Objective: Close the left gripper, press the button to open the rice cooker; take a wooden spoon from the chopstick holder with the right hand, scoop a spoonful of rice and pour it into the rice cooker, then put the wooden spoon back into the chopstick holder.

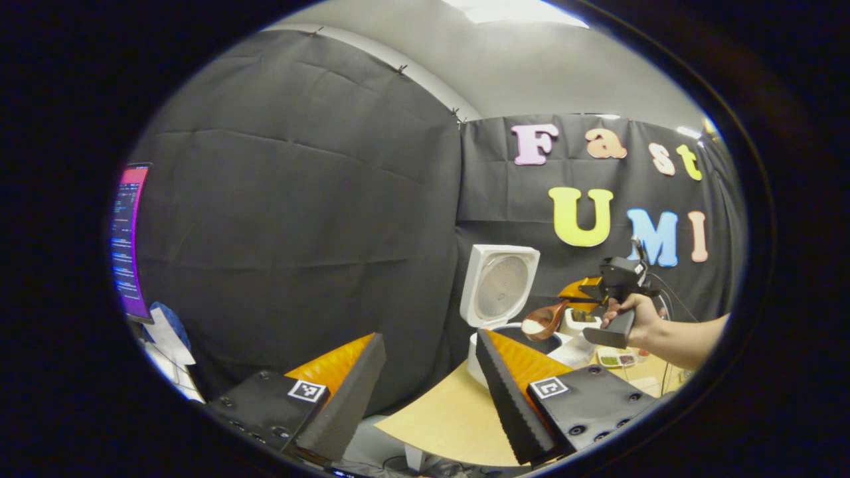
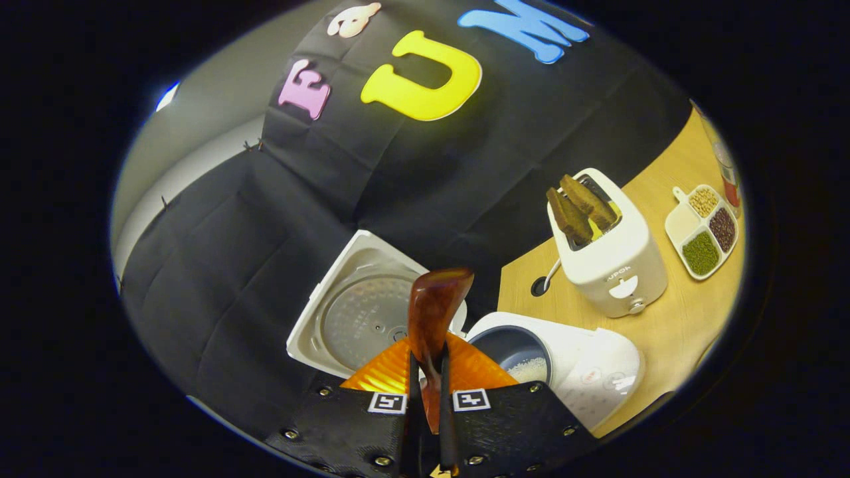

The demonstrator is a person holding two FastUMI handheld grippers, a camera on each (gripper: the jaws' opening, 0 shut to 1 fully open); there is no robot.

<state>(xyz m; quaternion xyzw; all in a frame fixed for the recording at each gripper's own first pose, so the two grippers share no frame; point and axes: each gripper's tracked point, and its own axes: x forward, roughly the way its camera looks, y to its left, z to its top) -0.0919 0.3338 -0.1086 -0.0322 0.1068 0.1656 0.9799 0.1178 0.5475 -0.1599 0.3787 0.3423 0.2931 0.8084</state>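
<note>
Rice cooker (image 2: 571, 372) stands on my table (image 2: 671, 318) with lid (image 2: 362, 312) raised and some rice in the pot. My right gripper (image 2: 428, 392) is clenched on the wooden spoon (image 2: 435, 312), its rice-filled bowl held over the pot. My left gripper (image 1: 425, 392) hangs released, well short of the cooker, grasping nothing.

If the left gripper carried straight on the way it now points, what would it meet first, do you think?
Probably the black cloth wall: the open left gripper faces it, with the rice cooker off to its right. Depth is unclear.
</note>
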